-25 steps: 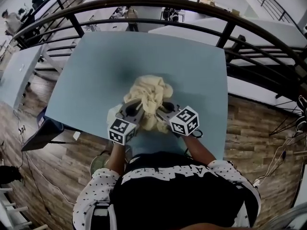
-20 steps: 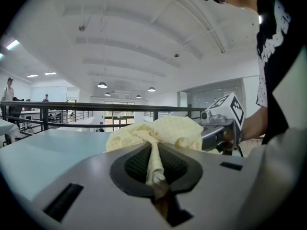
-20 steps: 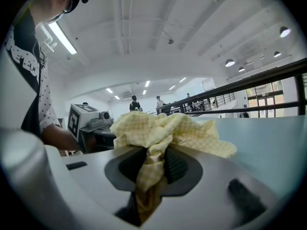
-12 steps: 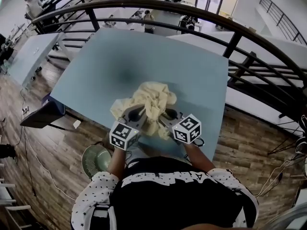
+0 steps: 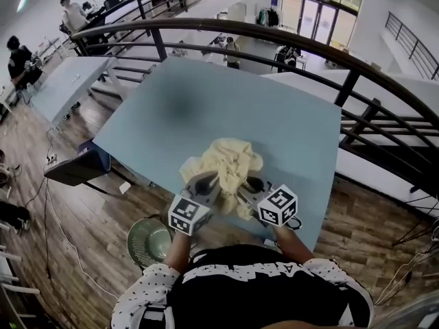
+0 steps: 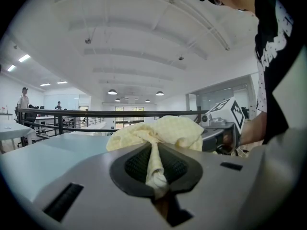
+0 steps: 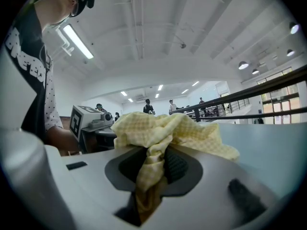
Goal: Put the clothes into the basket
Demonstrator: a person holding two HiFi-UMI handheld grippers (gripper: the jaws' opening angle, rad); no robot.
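Jaw tips buried, basket half seen

In the head view the tips of the left gripper (image 5: 208, 181) and right gripper (image 5: 247, 186) are lost in the folds of the crumpled pale-yellow checked cloth (image 5: 230, 164). The person's left forearm (image 5: 180, 252) covers part of the round pale-green basket (image 5: 145, 240) on the floor. Distant people are too small to describe.

A: Surface?
B: Light-blue table (image 5: 288, 115), with a dark smudge (image 5: 182, 108) toward the far side.
A: On it?
B: Yellow checked cloth (image 5: 230, 163), bunched at the near edge. Can't tell if it touches the top.
A: Floor?
B: Wood floor (image 5: 89, 232). A round basket (image 5: 149, 242) stands on it, just beside the table's near edge.
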